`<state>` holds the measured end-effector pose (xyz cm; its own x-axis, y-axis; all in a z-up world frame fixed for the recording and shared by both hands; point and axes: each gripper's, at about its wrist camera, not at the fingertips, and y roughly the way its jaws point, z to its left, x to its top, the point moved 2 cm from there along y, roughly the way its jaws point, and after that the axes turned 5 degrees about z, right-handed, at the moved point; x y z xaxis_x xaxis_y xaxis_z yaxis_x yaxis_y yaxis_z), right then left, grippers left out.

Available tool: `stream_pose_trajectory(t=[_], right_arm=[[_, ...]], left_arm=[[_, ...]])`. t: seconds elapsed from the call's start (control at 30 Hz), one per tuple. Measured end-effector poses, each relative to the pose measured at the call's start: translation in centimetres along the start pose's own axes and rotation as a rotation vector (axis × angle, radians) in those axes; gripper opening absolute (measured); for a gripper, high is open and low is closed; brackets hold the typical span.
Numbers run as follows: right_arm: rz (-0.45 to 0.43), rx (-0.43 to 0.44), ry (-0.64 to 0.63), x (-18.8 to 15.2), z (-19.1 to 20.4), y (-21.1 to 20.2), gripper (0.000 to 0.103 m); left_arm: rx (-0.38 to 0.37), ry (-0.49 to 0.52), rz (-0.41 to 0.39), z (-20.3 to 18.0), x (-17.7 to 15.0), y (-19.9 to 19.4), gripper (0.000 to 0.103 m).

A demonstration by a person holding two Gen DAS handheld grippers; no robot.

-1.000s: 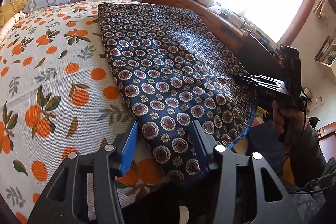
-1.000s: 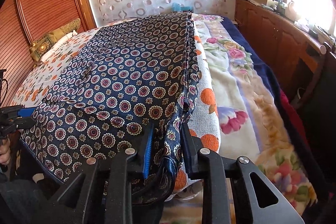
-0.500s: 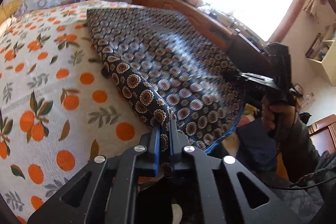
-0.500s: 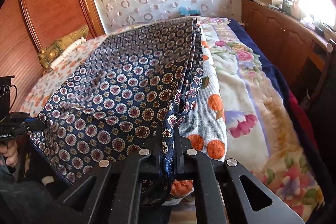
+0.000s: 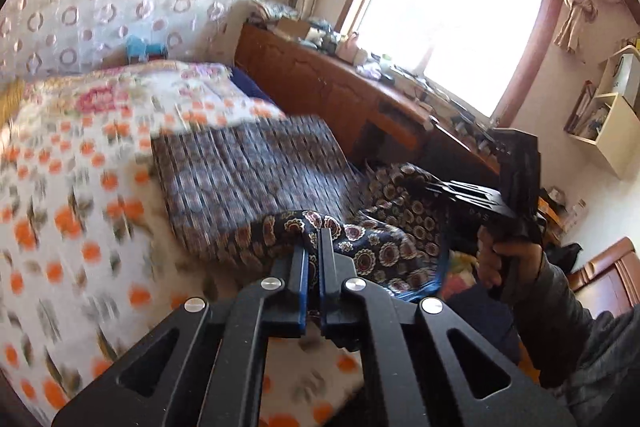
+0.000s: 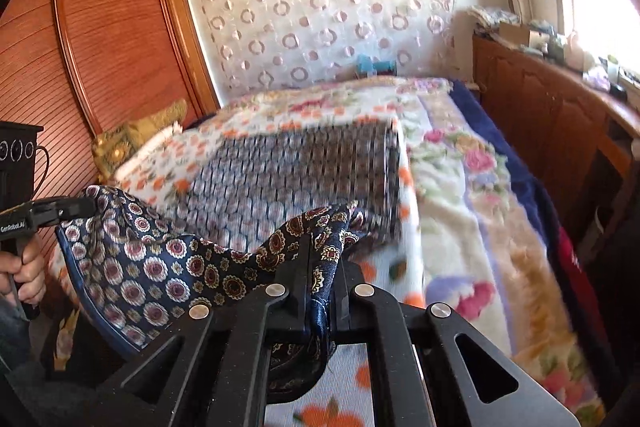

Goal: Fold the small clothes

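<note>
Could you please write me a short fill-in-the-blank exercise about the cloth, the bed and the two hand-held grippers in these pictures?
1. Both the left hand-held gripper and the right hand-held gripper are shut on the navy ____ cloth.
2. The bedspread is printed with ____ fruit and leaves.
3. The lifted near edge of the cloth ____ between the two grippers.
4. The wooden dresser stands below the bright ____.

Missing words: patterned; orange; sags; window

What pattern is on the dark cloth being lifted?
Navy cloth with round medallions, maroon and gold; sharpest in the right wrist view.
</note>
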<state>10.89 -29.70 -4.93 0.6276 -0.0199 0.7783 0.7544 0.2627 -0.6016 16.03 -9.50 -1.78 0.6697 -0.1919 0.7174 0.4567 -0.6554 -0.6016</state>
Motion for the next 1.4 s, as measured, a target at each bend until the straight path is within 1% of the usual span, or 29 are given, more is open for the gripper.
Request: stream_pose_trajectory(t=[0.13, 0.27, 0.47, 0.67, 0.77, 0.87, 0.93, 1.03, 1.07, 1.1, 1.13, 1.17, 1.2, 1.27, 1.33, 1.4], right_arm=[[-0.032, -0.016, -0.014, 2.6, -0.5, 1.2, 0.005], [-0.038, -0.022, 0.000, 5.0, -1.5, 3.3, 0.005], [-0.005, -0.045, -0.006, 7.4, -2.6, 7.7, 0.005], [0.041, -0.067, -0.018, 9.5, -3.0, 11.2, 0.005], [0.078, -0.059, -0.004, 10.3, -3.4, 12.7, 0.005], [0.091, -0.062, -0.013, 10.7, -3.0, 13.6, 0.005], [0.094, -0.063, -0.017, 11.2, -2.9, 13.6, 0.005], [0.098, -0.074, -0.027, 11.8, -2.9, 13.4, 0.005], [0.097, -0.074, -0.028, 11.8, -2.8, 13.3, 0.005], [0.095, -0.075, -0.029, 12.0, -2.9, 13.3, 0.009], [0.089, -0.085, -0.034, 12.1, -3.2, 13.2, 0.012], [0.078, -0.098, -0.035, 12.2, -3.4, 13.0, 0.022], [0.057, -0.111, -0.035, 12.3, -3.6, 12.7, 0.038], [0.039, -0.157, -0.030, 12.3, -4.0, 11.8, 0.058], [0.021, -0.169, -0.016, 12.0, -4.2, 10.4, 0.059], [0.020, -0.162, -0.015, 11.3, -4.1, 9.0, 0.060]], left_arm=[[0.034, 0.011, -0.018, 1.9, 3.0, 1.0, 0.005], [0.067, -0.017, -0.021, 4.9, 5.6, 2.5, 0.005], [0.084, -0.059, 0.012, 8.9, 8.3, 5.8, 0.005], [0.095, -0.074, 0.029, 11.5, 10.6, 8.1, 0.005], [0.107, -0.081, 0.045, 12.6, 11.3, 9.2, 0.005], [0.131, -0.074, 0.052, 13.2, 11.5, 9.9, 0.005], [0.135, -0.068, 0.058, 13.3, 11.4, 10.0, 0.005], [0.160, -0.040, 0.071, 13.2, 11.4, 10.0, 0.005], [0.174, -0.033, 0.076, 13.2, 11.4, 9.9, 0.012], [0.186, -0.029, 0.079, 13.1, 11.4, 9.8, 0.018], [0.193, -0.025, 0.073, 13.1, 11.5, 9.7, 0.031], [0.210, -0.016, 0.054, 12.9, 11.4, 9.3, 0.044], [0.235, -0.007, 0.039, 12.8, 11.4, 8.9, 0.048], [0.268, 0.015, 0.026, 12.6, 11.3, 8.4, 0.062], [0.258, 0.016, 0.024, 12.5, 10.9, 7.9, 0.070], [0.249, 0.021, 0.040, 12.2, 9.9, 7.6, 0.070]])
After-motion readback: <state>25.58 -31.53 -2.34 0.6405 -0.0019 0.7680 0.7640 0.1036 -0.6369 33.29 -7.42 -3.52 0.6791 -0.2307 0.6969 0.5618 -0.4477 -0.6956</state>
